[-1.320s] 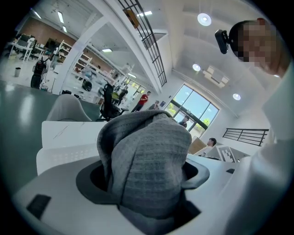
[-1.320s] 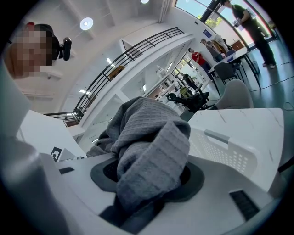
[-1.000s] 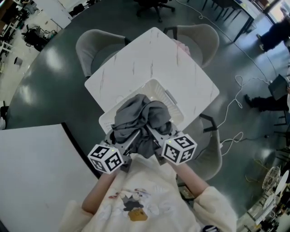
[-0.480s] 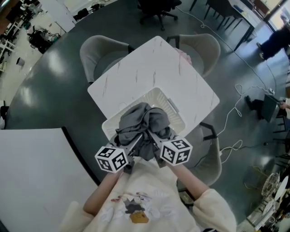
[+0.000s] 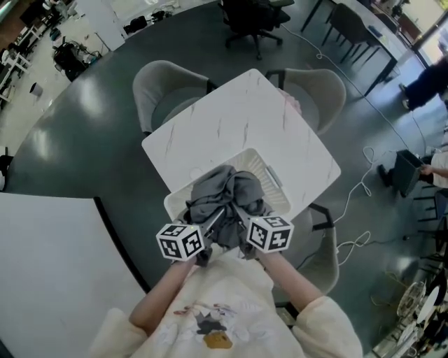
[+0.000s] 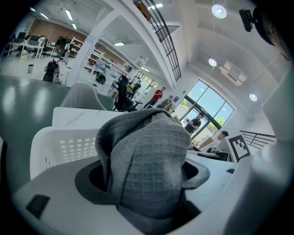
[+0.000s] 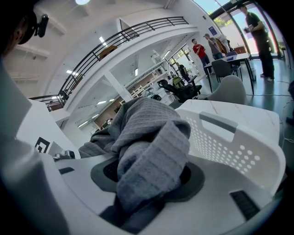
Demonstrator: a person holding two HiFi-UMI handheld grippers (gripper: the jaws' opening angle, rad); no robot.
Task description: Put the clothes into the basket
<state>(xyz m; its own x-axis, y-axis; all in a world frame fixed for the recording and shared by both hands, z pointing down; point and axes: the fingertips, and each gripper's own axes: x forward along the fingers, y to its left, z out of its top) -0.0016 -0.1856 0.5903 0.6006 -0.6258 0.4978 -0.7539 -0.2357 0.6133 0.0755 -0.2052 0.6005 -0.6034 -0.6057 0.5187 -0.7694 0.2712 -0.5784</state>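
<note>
grey clothes (image 5: 224, 193) over basket (image 5: 275, 183), open tabletop (image 5: 238, 119) beyond

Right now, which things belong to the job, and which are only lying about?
Job: grey cloth, basket, left tongs and right tongs, both shut on it.
Lying about: table, grey chairs, black office chair.
</note>
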